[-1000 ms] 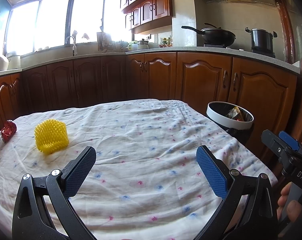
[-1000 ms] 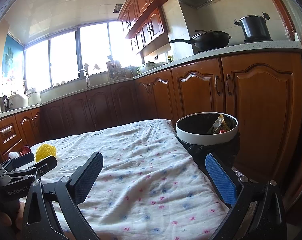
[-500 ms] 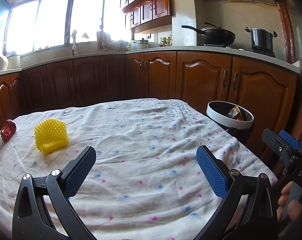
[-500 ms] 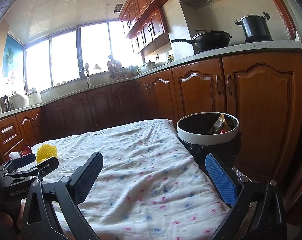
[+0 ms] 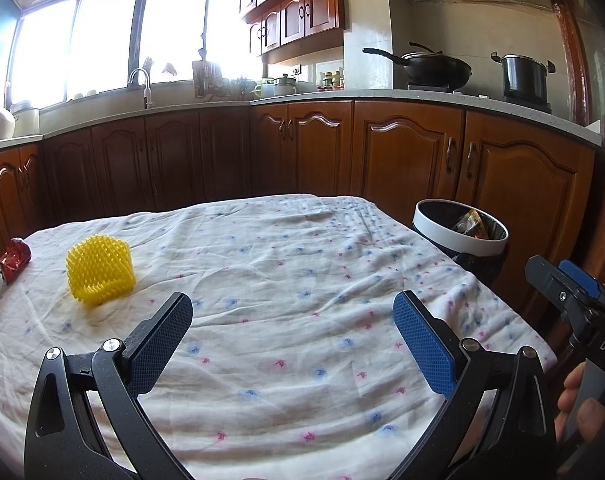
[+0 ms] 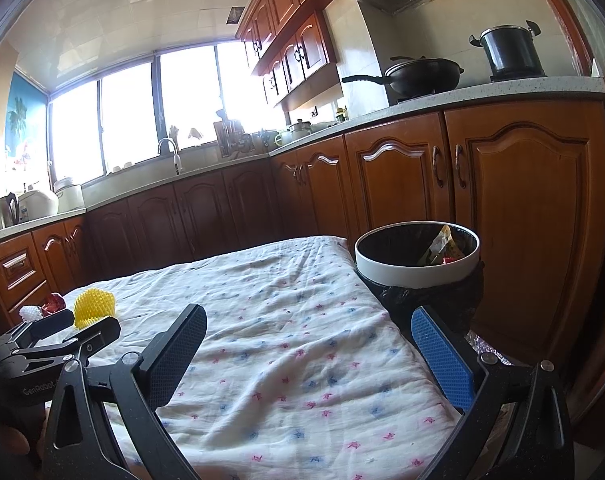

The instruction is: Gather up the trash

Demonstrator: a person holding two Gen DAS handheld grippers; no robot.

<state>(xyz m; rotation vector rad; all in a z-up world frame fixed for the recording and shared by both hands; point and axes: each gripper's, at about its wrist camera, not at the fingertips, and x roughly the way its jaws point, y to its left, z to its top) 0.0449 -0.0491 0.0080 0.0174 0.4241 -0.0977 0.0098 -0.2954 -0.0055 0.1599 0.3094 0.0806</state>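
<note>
Left wrist: gripper [image 5: 292, 322] unmoved (jaws apart)

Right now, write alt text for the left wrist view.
The open, empty left claw hovers over a floral tablecloth where a yellow foam net lies far left, beside a red wrapper. A white-rimmed trash bin stands past the table's right edge.
</note>
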